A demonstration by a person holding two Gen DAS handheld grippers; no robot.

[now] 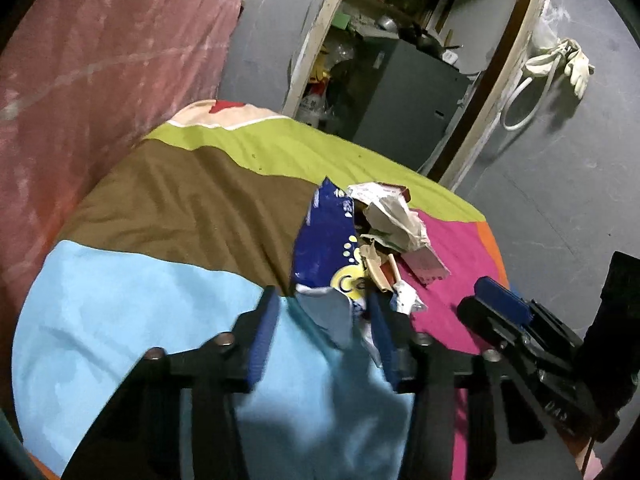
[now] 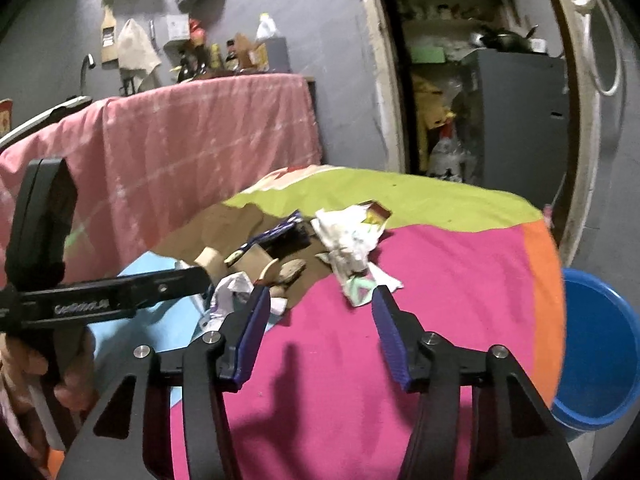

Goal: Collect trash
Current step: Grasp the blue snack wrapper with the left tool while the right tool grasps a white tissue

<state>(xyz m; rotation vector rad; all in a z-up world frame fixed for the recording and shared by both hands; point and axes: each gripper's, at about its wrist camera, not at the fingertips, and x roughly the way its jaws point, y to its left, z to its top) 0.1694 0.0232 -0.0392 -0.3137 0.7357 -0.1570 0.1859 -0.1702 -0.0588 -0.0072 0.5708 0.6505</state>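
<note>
Left gripper (image 1: 324, 308) has its blue-padded jaws partway closed around the near end of a crumpled blue-and-yellow snack wrapper (image 1: 326, 240) — the wrapper sits between the pads, but I can't tell if they're actually pressing on it. Right gripper (image 2: 318, 304) is about half open with nothing in it, tips hovering just short of a crumpled white printed paper wrapper (image 2: 350, 240), one fingertip right beside a small white paper wad (image 2: 230, 292).

Rest of the trash pile (image 1: 390, 232) — torn brown cardboard bits, a small box — is bunched in the middle of the colour-block bedsheet (image 1: 140, 300), all touching each other. Round blue plastic bucket (image 2: 600, 344) sits on the floor past the bed's right edge, presumably where this all goes.

What worries me: that wrapper is slick and tangled with the cardboard, so lifting could drag scraps off the bed. The sheet is loose too, so low pads could pinch fabric. Both tools are crowded near the pile and could bump.

Pose-wise, both grippers angle down toward the pile, the left one reaching in from the right one's left side, hand (image 2: 48, 364) wrapped round its handle.
</note>
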